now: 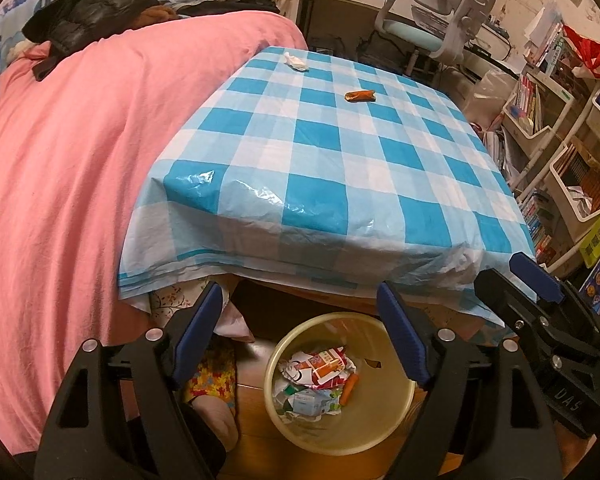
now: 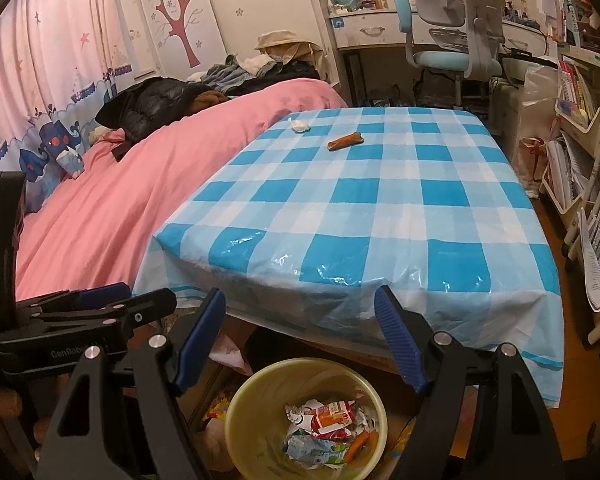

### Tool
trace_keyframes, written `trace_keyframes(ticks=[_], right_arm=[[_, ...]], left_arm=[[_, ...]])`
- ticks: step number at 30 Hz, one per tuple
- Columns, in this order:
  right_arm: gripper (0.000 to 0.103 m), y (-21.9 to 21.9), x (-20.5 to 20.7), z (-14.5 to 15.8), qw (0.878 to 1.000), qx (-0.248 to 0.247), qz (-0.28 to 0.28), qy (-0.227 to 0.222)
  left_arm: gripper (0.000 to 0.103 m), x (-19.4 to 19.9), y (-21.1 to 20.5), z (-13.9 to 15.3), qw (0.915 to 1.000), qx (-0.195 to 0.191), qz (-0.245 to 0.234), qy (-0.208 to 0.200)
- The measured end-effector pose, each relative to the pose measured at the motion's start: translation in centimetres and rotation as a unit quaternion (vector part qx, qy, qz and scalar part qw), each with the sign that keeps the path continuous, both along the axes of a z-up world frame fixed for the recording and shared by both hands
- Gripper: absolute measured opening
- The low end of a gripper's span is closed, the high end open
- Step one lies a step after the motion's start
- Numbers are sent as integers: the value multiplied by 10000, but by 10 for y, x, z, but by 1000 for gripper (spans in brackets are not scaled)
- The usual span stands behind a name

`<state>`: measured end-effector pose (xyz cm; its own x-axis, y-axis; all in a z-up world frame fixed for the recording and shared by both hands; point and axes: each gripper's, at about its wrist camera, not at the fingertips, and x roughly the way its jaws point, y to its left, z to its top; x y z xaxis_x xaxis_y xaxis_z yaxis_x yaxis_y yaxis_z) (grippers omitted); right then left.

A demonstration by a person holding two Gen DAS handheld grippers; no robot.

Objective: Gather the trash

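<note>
Both tools, the left tool (image 1: 300,336) and right tool (image 2: 300,340), hang released and empty above the yellow wastebasket (image 1: 404,404) of crumpled wrappers (image 1: 320,364), before the checked desk (image 1: 340,152).

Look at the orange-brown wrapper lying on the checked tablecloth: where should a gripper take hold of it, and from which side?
Grip the orange-brown wrapper across its narrow middle, coming down from above. It lies flat and elongated on the checked tablecloth, with its long axis running left to right, so jaws closing across its short width should probably catch it best. The white tissue lies apart from it.
</note>
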<state>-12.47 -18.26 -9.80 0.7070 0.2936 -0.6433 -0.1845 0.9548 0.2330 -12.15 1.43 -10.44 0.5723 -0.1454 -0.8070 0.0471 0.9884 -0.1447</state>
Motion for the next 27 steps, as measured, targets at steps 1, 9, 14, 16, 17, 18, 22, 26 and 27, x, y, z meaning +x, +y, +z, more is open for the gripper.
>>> trace_keyframes(ticks=[1,9,14,16,17,18,22,26,27], right_arm=[[74,0,0,0,10000,-4,6,6],[74,2,1,-2,10000,-20,31,39],[74,2,1,-2,10000,-20,30,45],[74,3,1,-2,10000,-21,34,47],[74,3,1,-3,10000,-21,34,48],[74,3,1,-3,10000,-21,34,50],[74,3,1,-2,10000,-22,32,49],[74,3,1,-3,10000,-25,35,56],[74,4,1,-4,10000,-29,42,60]], left_arm=[[76,0,0,0,10000,-1,-1,0],[76,0,0,0,10000,-4,3,-1],[77,0,0,0,10000,-13,-9,12],[77,0,0,0,10000,-15,-9,14],[77,0,0,0,10000,-15,-8,12],[77,0,0,0,10000,-15,-8,12],[77,0,0,0,10000,-15,-8,14],[77,0,0,0,10000,-16,-9,16],[77,0,0,0,10000,-16,-8,15]])
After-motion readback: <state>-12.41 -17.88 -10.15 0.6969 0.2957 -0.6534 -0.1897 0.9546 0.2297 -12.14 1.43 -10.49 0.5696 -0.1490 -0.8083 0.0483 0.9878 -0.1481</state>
